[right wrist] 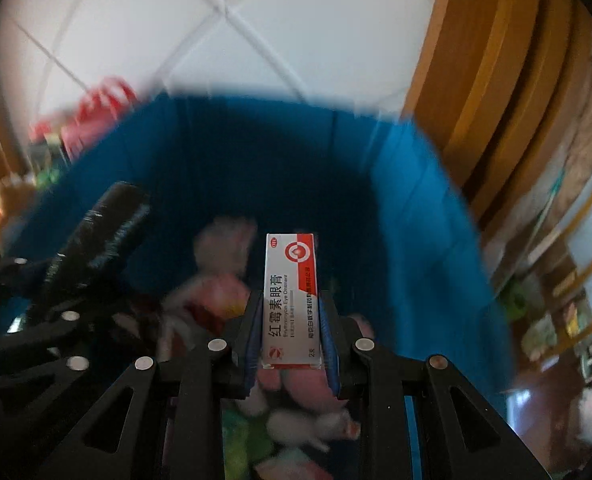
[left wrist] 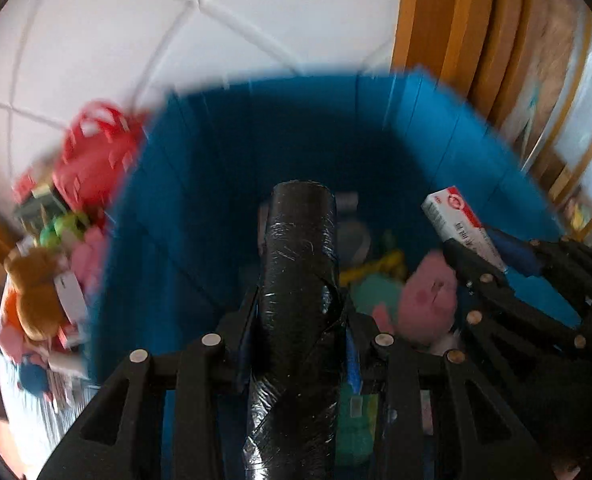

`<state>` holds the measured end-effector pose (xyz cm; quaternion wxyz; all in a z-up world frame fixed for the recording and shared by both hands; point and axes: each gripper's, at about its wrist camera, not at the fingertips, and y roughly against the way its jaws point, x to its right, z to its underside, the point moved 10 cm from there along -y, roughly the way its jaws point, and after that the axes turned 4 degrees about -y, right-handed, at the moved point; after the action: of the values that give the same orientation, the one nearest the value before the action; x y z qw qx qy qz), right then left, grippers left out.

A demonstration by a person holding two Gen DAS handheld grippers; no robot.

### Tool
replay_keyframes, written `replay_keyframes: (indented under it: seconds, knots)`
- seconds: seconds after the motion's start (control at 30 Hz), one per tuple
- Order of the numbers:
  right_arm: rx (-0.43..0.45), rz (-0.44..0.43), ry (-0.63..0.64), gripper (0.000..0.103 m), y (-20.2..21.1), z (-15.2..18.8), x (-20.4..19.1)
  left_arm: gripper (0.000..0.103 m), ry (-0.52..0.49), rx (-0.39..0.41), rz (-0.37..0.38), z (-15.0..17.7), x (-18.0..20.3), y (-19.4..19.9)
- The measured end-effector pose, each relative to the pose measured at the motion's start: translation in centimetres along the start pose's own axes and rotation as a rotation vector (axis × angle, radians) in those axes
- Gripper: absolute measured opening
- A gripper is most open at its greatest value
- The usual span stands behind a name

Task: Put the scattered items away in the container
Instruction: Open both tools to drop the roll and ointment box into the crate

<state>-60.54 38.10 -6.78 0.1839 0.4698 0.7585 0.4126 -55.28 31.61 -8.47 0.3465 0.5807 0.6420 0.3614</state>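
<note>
A blue bin [left wrist: 200, 184] fills both views and holds several soft toys, among them a pink plush [left wrist: 427, 300]. My left gripper [left wrist: 299, 308] is shut on a black cylinder [left wrist: 296, 280] and holds it upright over the bin. My right gripper [right wrist: 292, 320] is shut on a white and red eye ointment box [right wrist: 290, 296] over the bin [right wrist: 415, 208]. The right gripper with the box [left wrist: 459, 228] shows at the right of the left wrist view. The left gripper's black cylinder [right wrist: 100, 232] shows at the left of the right wrist view.
A pile of scattered items lies left of the bin: a red perforated basket [left wrist: 96, 152], a brown plush [left wrist: 36, 292], green and pink toys. White tiled floor [left wrist: 176, 20] lies beyond. Wooden furniture [left wrist: 475, 40] stands right of the bin.
</note>
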Motion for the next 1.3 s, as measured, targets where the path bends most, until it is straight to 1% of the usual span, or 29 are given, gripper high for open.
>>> replay_keyframes:
  seconds: [0.03, 0.1, 0.17, 0.2, 0.27, 0.33, 0.43, 0.53, 0.57, 0.67, 0.7, 0.77, 0.8, 0.87, 0.9, 0.97, 1.1, 1.3]
  knots:
    - [-0.047, 0.012, 0.014, 0.026, -1.8, 1.1, 0.3, 0.035, 0.002, -0.031, 0.001, 0.8, 0.3, -1.2]
    - [-0.113, 0.018, 0.028, 0.026, -4.1, 2.8, 1.1, 0.035, 0.0, -0.095, -0.01, 2.0, 0.6, -3.6]
    - [-0.195, 0.004, 0.021, 0.026, -6.3, 4.5, 1.5, 0.035, -0.025, -0.157, -0.024, 3.1, 1.2, -5.9]
    - [-0.216, 0.001, 0.017, 0.026, -7.0, 5.2, 2.0, 0.035, -0.043, -0.184, -0.031, 3.6, 1.5, -6.8]
    - [-0.28, 0.009, 0.028, 0.026, -8.8, 6.6, 2.3, 0.035, -0.08, -0.219, -0.04, 4.0, 2.2, -8.1]
    - [-0.309, 0.04, 0.038, 0.026, -10.0, 7.0, 2.9, 0.035, -0.08, -0.222, -0.027, 3.5, 2.6, -8.8]
    - [-0.328, 0.044, 0.018, 0.026, -11.4, 6.9, 3.8, 0.035, -0.106, -0.211, -0.019, 2.9, 3.3, -9.7]
    - [-0.348, 0.045, 0.022, 0.026, -12.1, 7.0, 3.7, 0.035, -0.13, -0.235, 0.004, 3.3, 4.5, -10.4]
    - [-0.345, 0.037, 0.014, 0.026, -12.1, 7.0, 3.7, 0.035, -0.141, -0.239, 0.003, 3.6, 5.0, -10.5]
    - [-0.319, 0.013, -0.003, 0.026, -11.5, 6.2, 3.5, 0.036, -0.184, -0.227, -0.032, 3.7, 5.7, -10.3]
    - [-0.312, 0.009, -0.009, 0.026, -11.4, 5.9, 3.7, 0.038, -0.186, -0.221, -0.03, 3.5, 5.8, -10.1]
    - [-0.299, 0.01, -0.025, 0.026, -11.2, 5.6, 3.9, 0.046, -0.184, -0.187, -0.032, 2.8, 5.7, -9.5]
    - [-0.294, 0.011, -0.029, 0.026, -11.3, 5.5, 3.9, 0.057, -0.183, -0.167, -0.039, 2.5, 5.7, -9.2]
    - [-0.292, 0.005, -0.034, 0.028, -11.3, 5.3, 3.8, 0.069, -0.175, -0.143, -0.05, 2.0, 5.6, -8.9]
    - [-0.293, 0.004, -0.036, 0.031, -11.3, 5.2, 3.8, 0.07, -0.173, -0.138, -0.053, 1.9, 5.5, -8.9]
    - [-0.288, 0.004, -0.043, 0.031, -11.1, 5.0, 3.8, 0.07, -0.16, -0.143, -0.054, 1.8, 5.2, -9.0]
    - [-0.29, 0.003, -0.052, 0.038, -11.2, 5.0, 3.8, 0.07, -0.137, -0.154, -0.05, 1.8, 4.9, -9.1]
    - [-0.292, -0.011, -0.063, 0.041, -11.3, 4.9, 3.8, 0.07, -0.106, -0.164, -0.056, 1.9, 4.7, -8.8]
